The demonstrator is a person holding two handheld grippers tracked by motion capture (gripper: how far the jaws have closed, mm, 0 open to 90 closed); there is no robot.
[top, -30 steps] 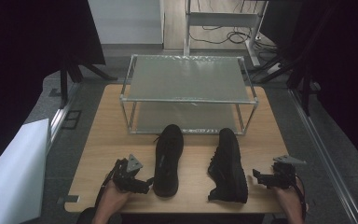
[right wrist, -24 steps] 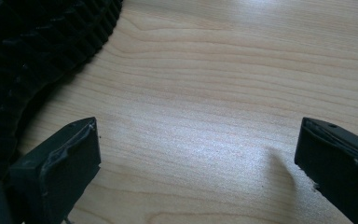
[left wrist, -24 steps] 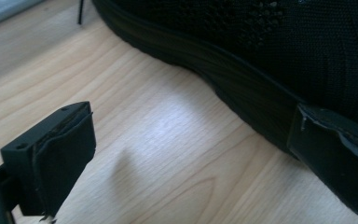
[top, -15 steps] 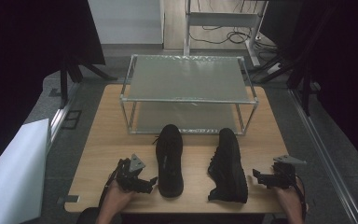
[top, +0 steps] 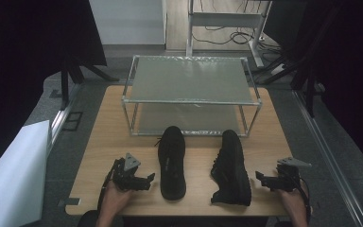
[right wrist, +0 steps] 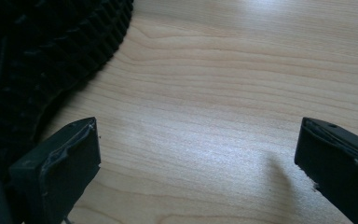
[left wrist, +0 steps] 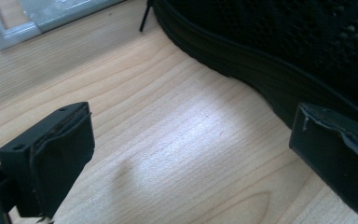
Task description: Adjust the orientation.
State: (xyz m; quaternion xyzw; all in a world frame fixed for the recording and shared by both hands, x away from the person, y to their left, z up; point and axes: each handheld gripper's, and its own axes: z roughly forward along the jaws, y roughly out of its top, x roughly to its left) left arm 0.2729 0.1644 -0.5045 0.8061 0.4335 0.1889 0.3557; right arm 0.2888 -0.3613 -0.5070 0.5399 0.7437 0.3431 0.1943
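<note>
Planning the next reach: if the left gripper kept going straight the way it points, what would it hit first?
Probably the left shoe: the open left gripper has bare table between its jaws, with the shoe's sole just ahead. Exact gap unclear.

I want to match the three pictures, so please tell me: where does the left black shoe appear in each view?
High view: left black shoe lies lower centre, beside the left gripper.
Left gripper view: its sole and mesh side fill the upper right.
Right gripper view: I see a different shoe, on its side.
Shared landmark: the wooden table.

Two black shoes [top: 172, 161] [top: 231, 165], one metal rack [top: 189, 99], two hand-held grippers [top: 144, 182] [top: 263, 179].
</note>
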